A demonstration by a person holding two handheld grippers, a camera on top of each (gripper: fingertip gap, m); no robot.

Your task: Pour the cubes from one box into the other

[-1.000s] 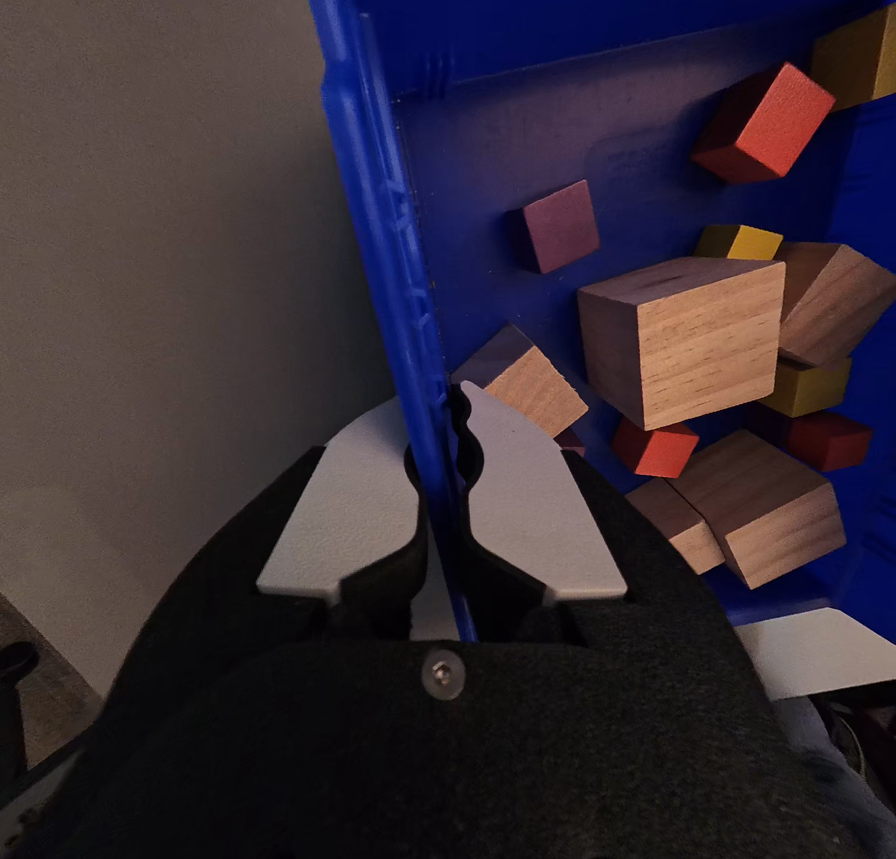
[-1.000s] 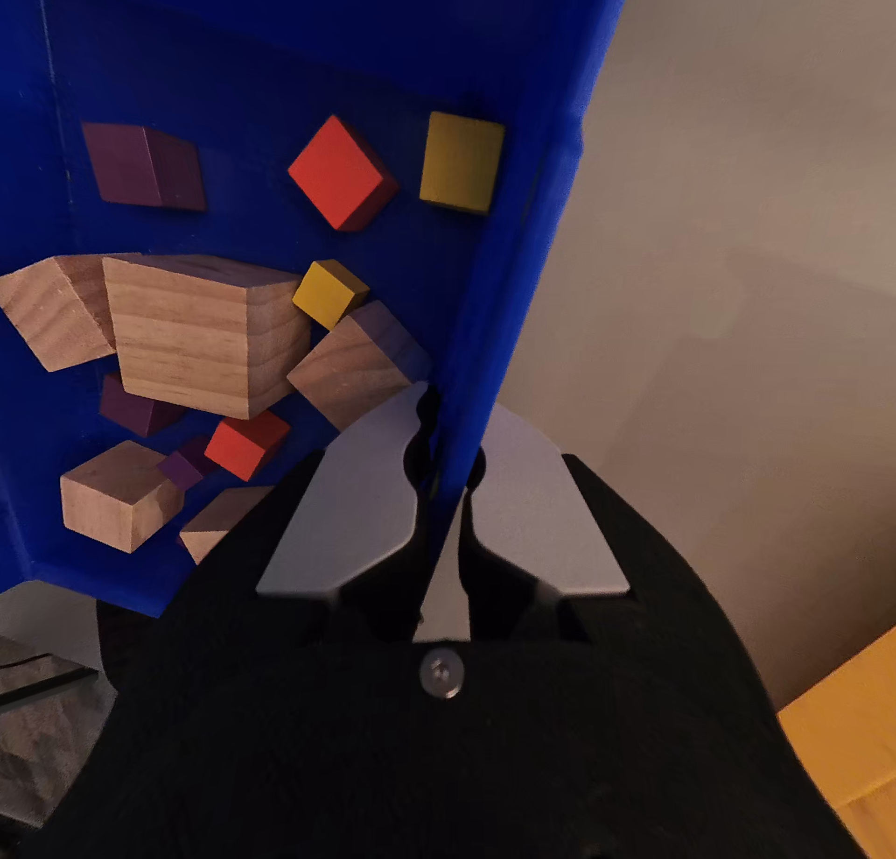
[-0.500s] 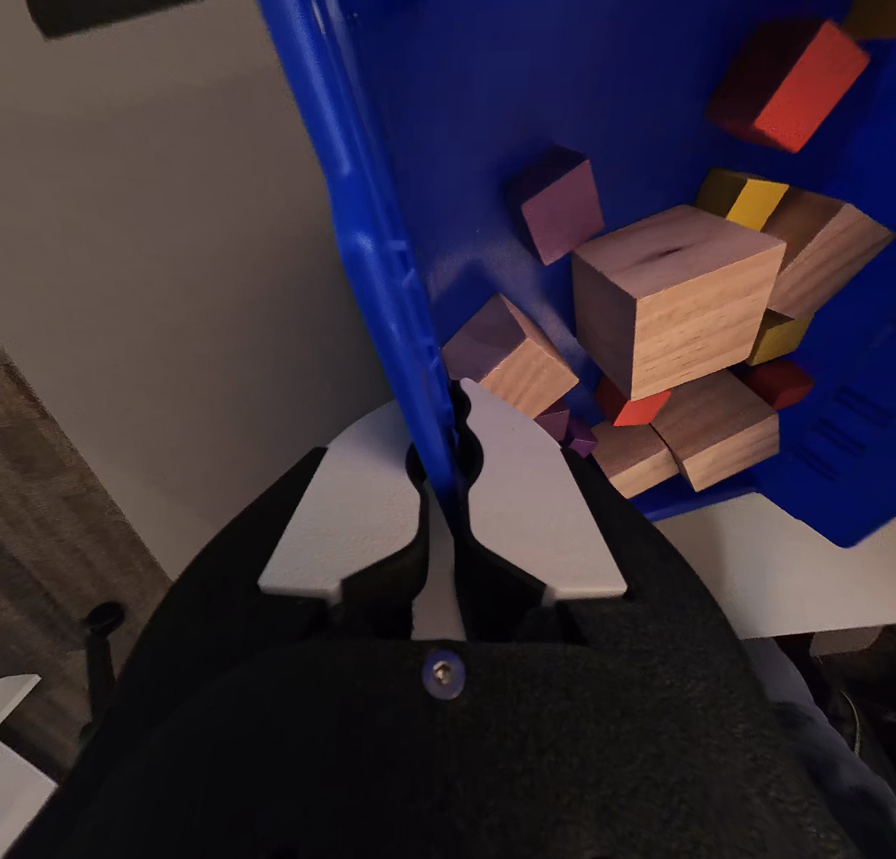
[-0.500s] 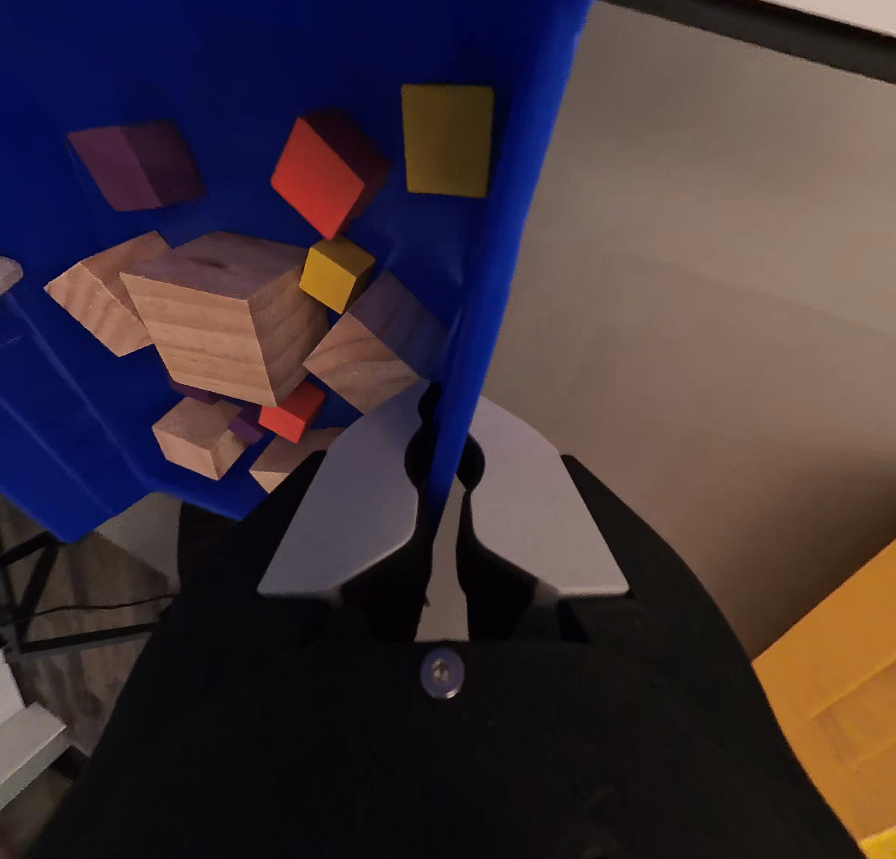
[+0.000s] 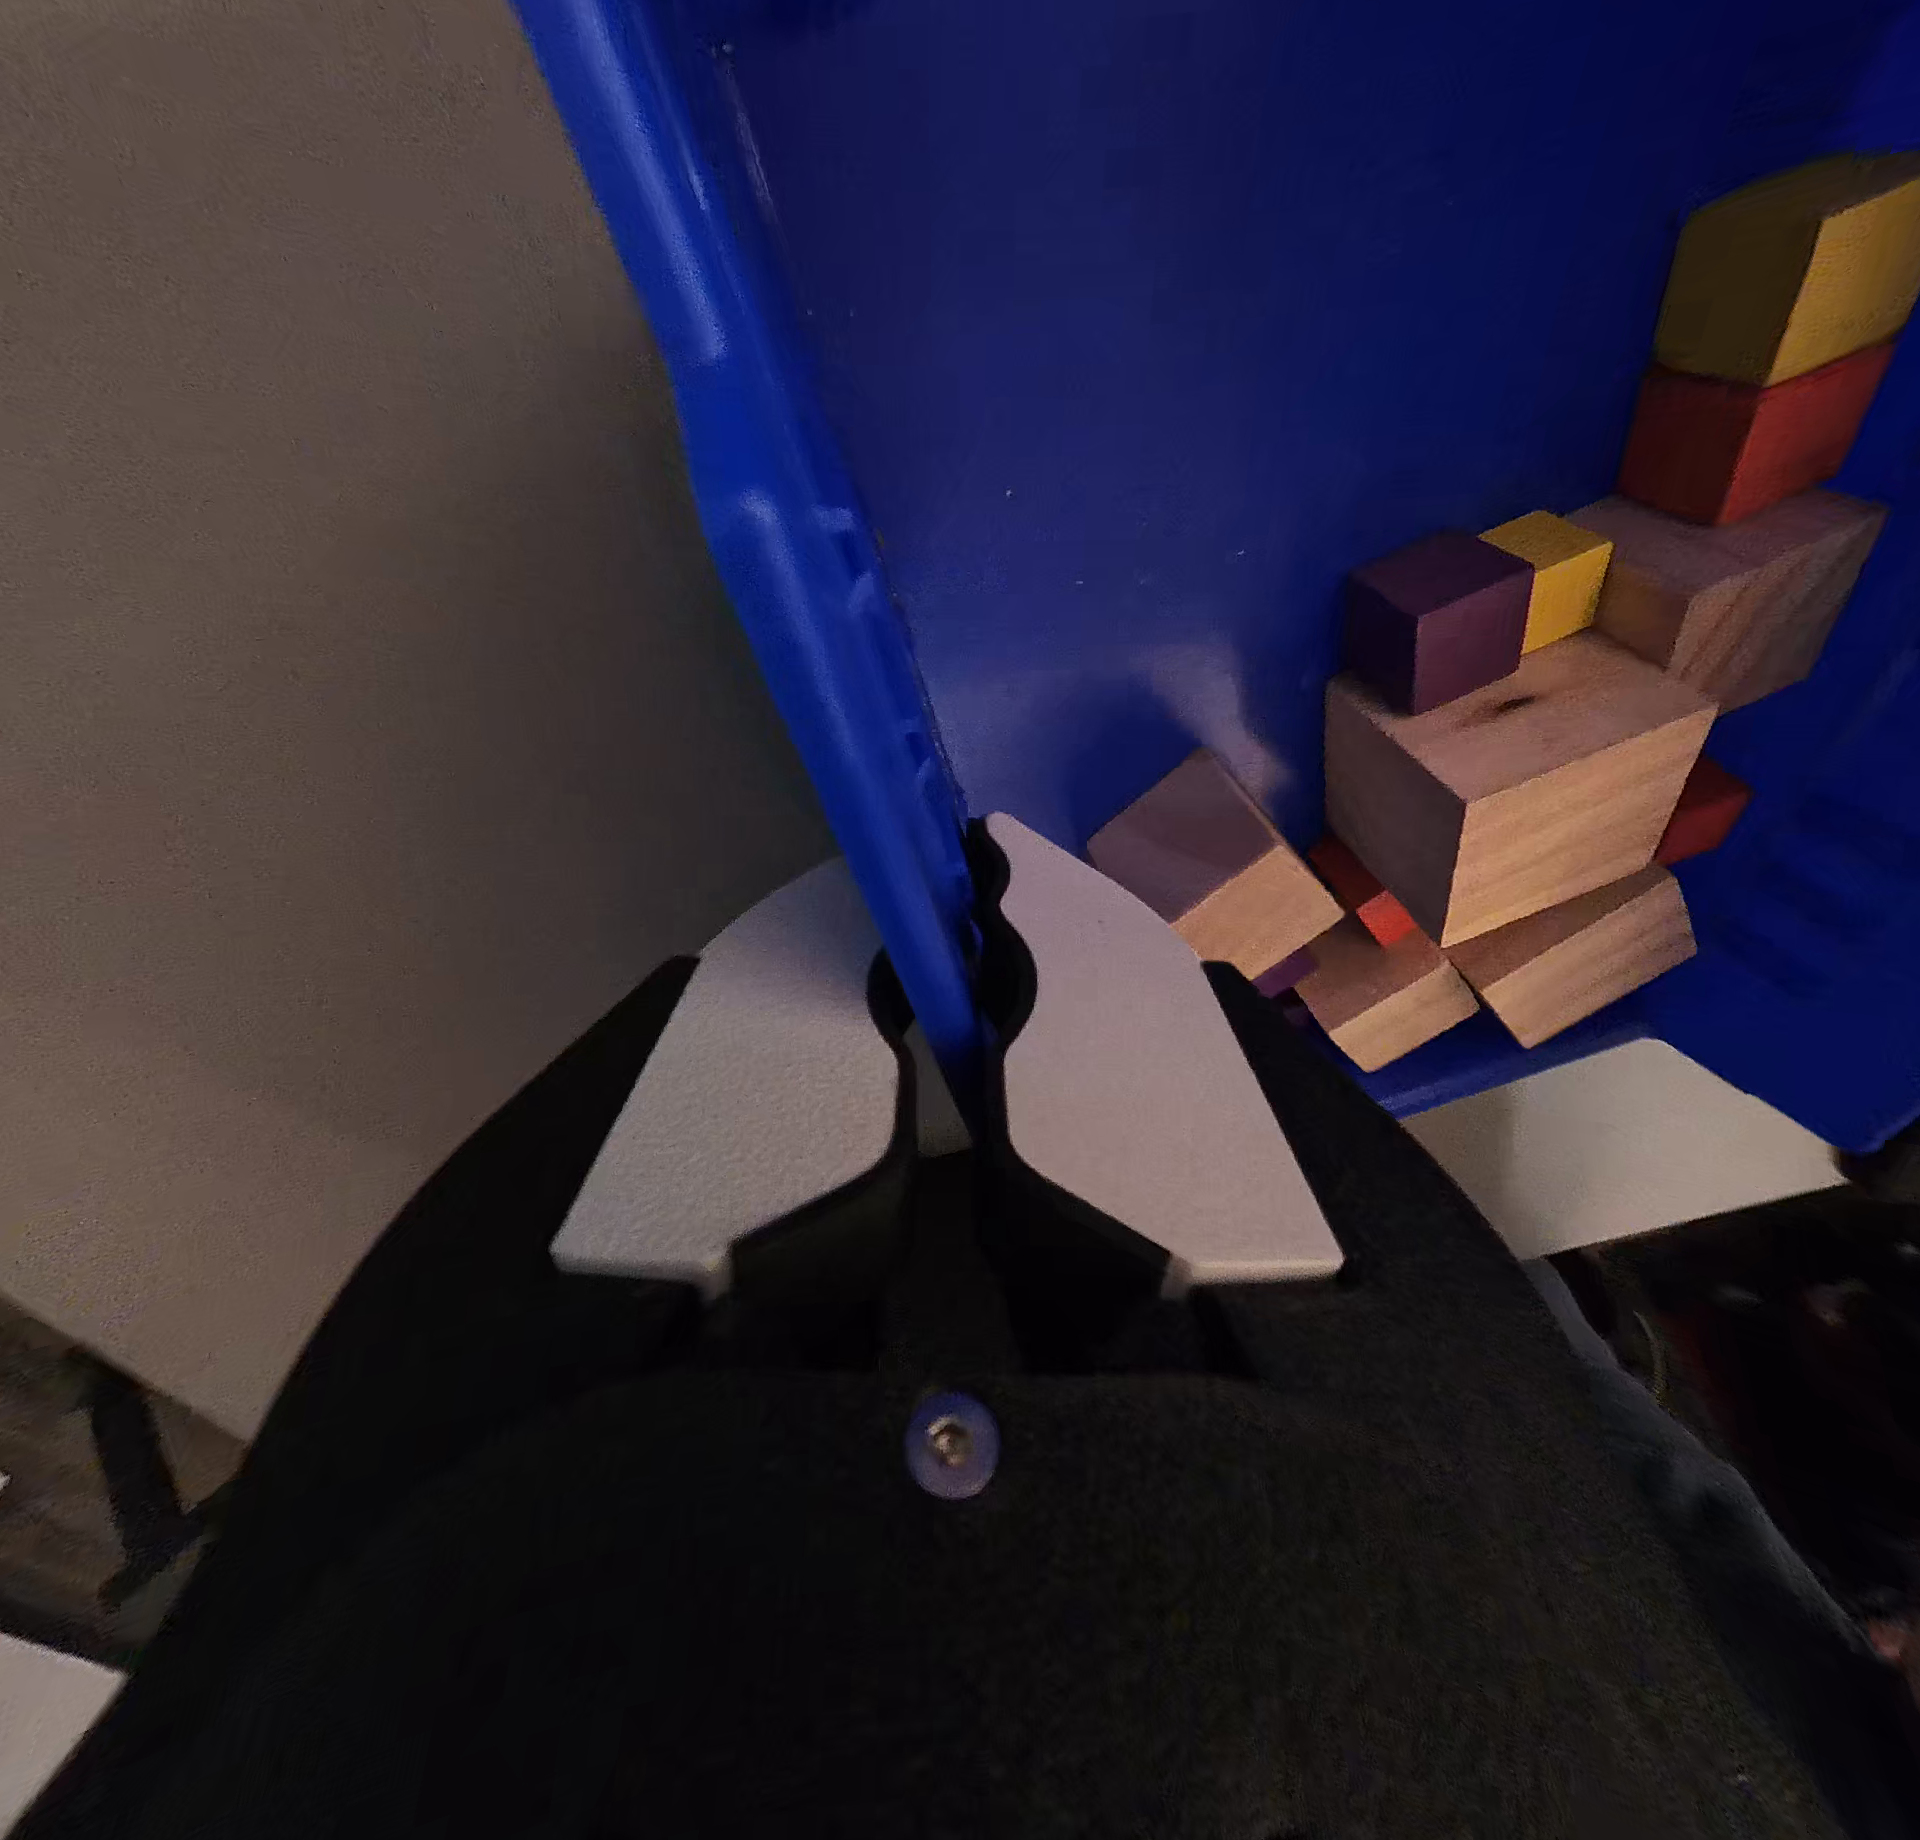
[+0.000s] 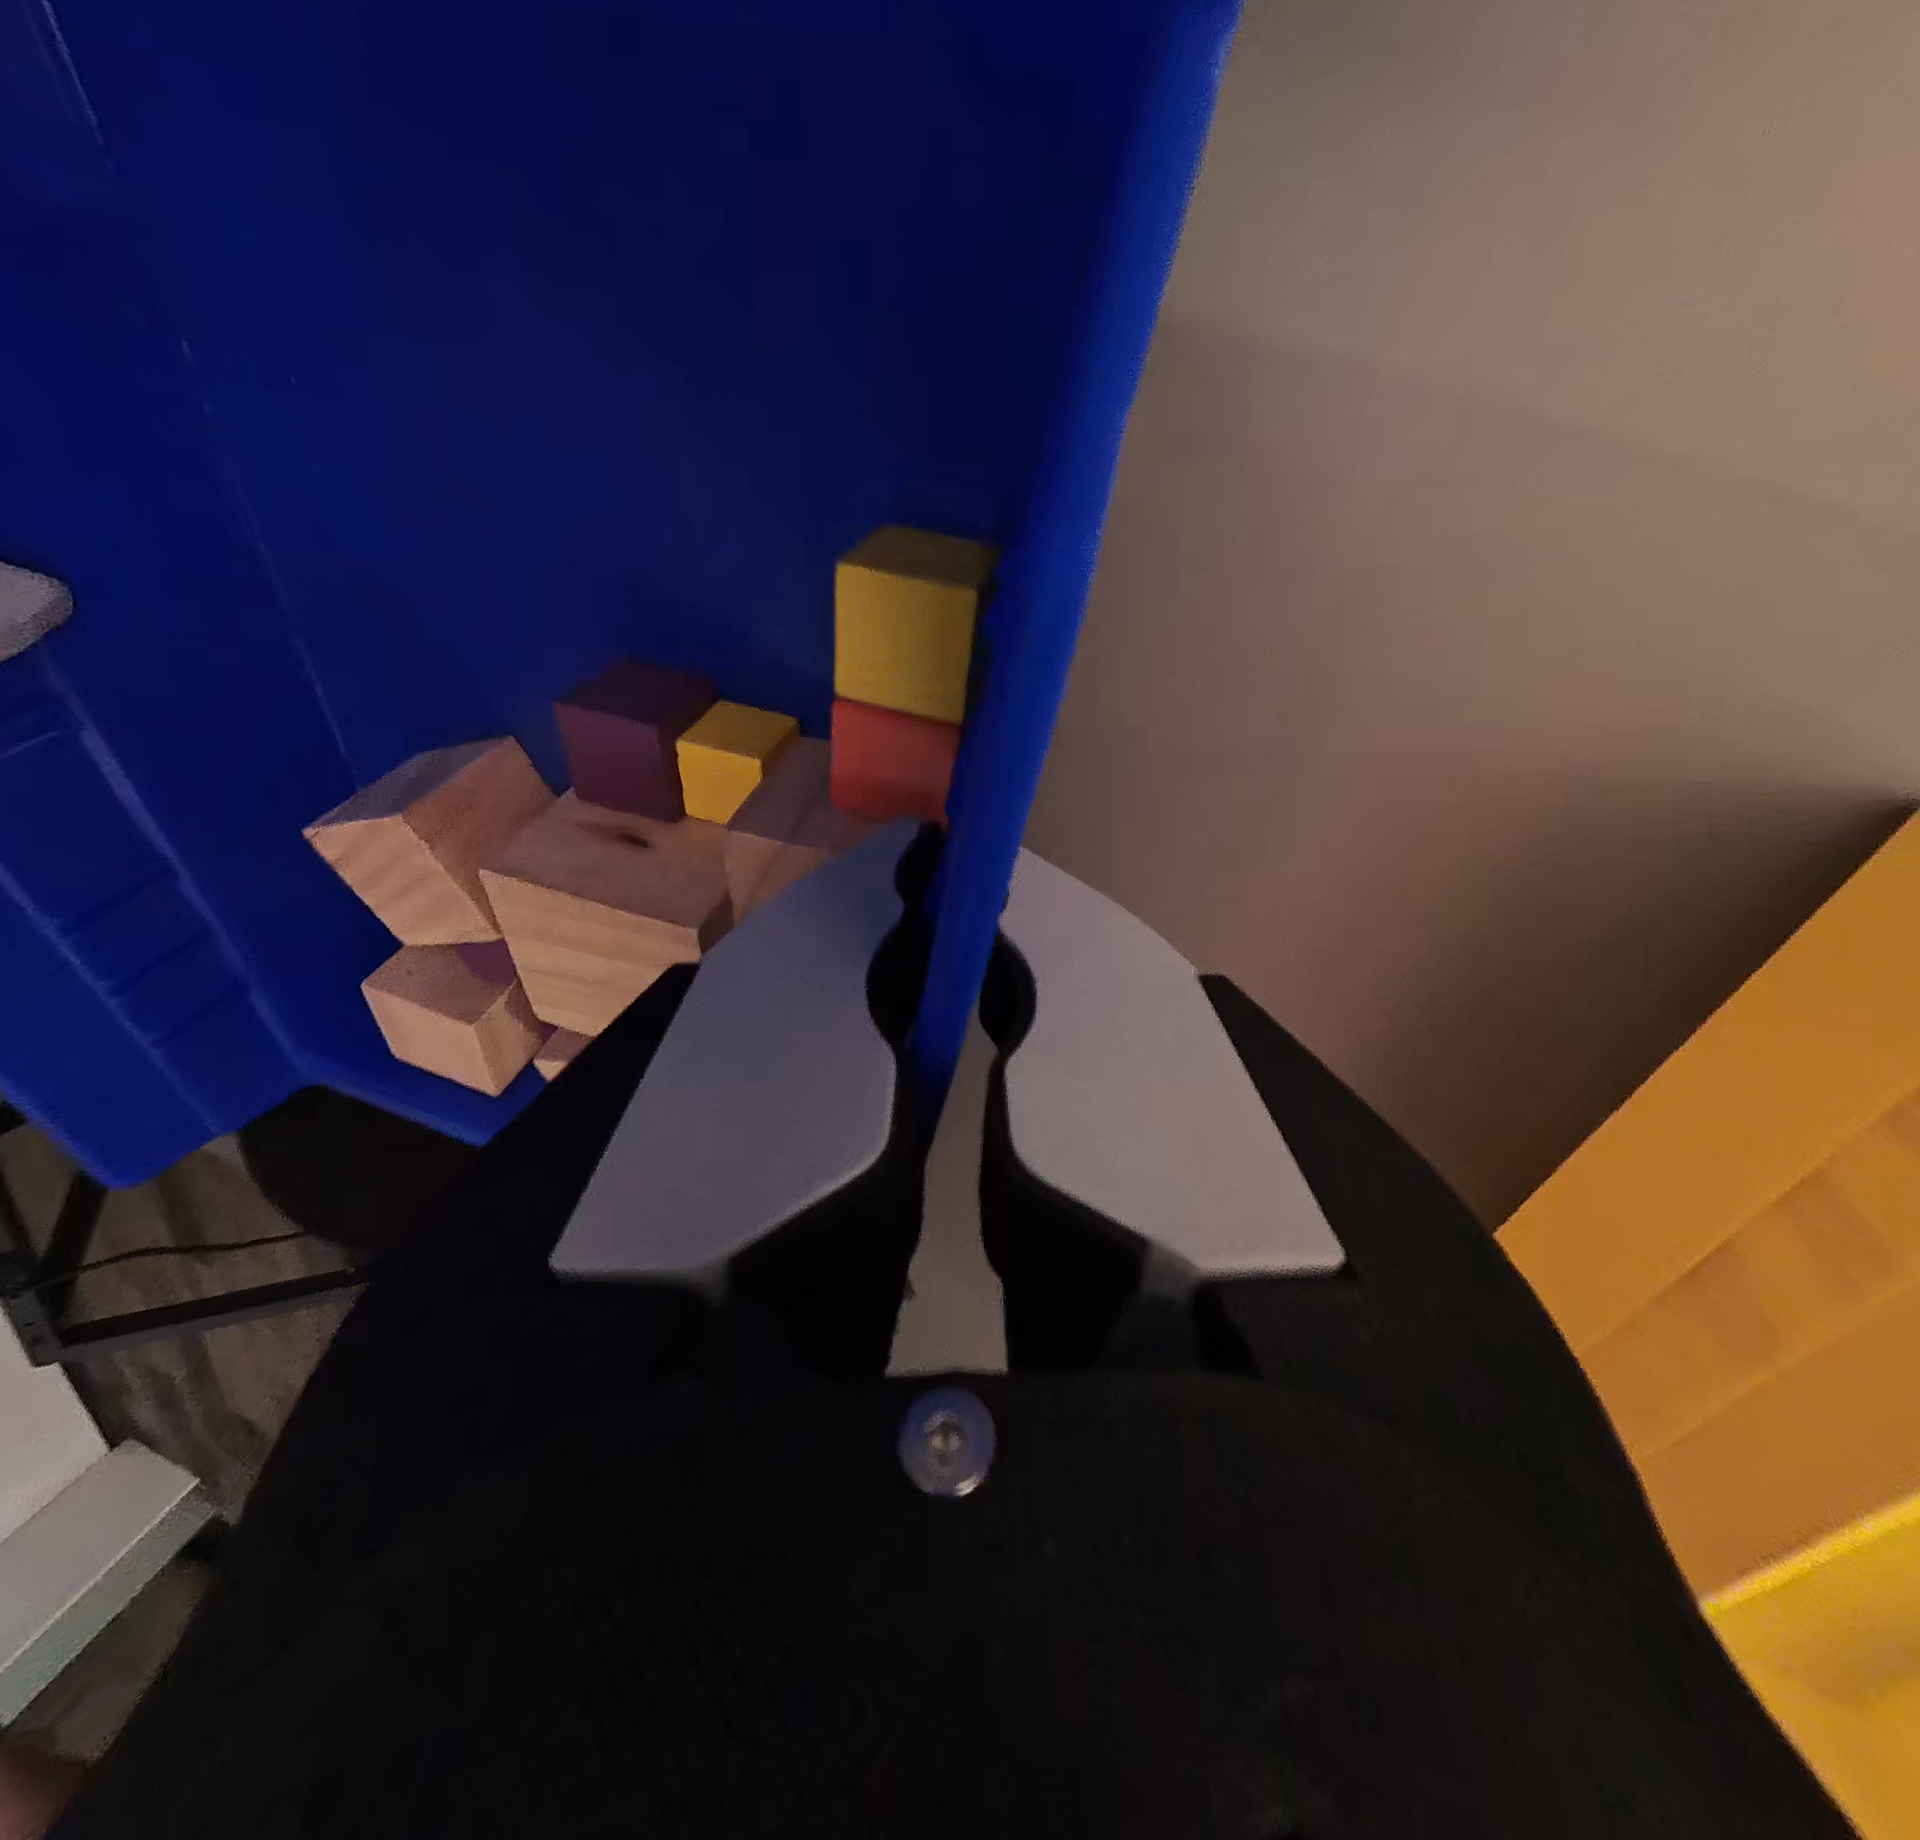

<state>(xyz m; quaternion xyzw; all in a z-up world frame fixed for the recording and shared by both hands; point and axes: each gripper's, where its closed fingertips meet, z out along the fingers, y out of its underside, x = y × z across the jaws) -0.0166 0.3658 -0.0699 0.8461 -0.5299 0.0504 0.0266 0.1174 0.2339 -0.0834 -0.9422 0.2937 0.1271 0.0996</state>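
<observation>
A blue box (image 5: 1195,336) is held up off the table between both grippers and tilted toward me. My left gripper (image 5: 961,897) is shut on its left wall. My right gripper (image 6: 951,897) is shut on its right wall (image 6: 1091,440). Several cubes lie heaped at the box's near low end: a large plain wooden cube (image 5: 1507,803), smaller wooden ones, a purple cube (image 5: 1439,616), yellow cubes (image 6: 909,627) and red cubes (image 6: 894,762). A yellow box (image 6: 1745,1323) shows at the lower right of the right wrist view.
A pale table top (image 5: 312,543) lies under the box. Its near edge (image 5: 1610,1136) shows below the blue box. Floor and dark stand legs (image 6: 156,1271) show at the lower left of the right wrist view.
The blue box has tipped toward me and risen. The cubes, scattered over its floor a second ago, have slid down into a heap at the near end.
</observation>
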